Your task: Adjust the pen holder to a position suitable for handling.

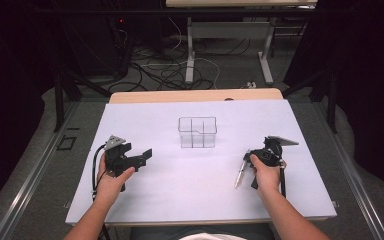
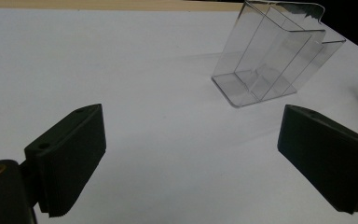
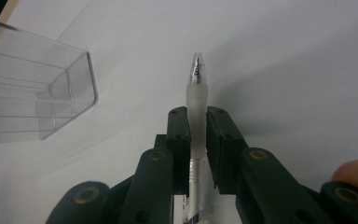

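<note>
Pen [image 3: 197,121] pinched in our R tongs [image 3: 198,140].
L tongs [image 2: 191,158] spread wide, clear organizer [image 1: 197,132] between both on surface [image 1: 190,190].

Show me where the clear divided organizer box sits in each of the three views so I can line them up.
High view: the clear organizer box stands mid-table, between the two grippers.
Left gripper view: upper right, beyond the open jaws, looking tilted.
Right gripper view: left edge, cut off by the frame, beside the pen clamped in the jaws.
Shared landmark: the white table surface under the box.
</note>
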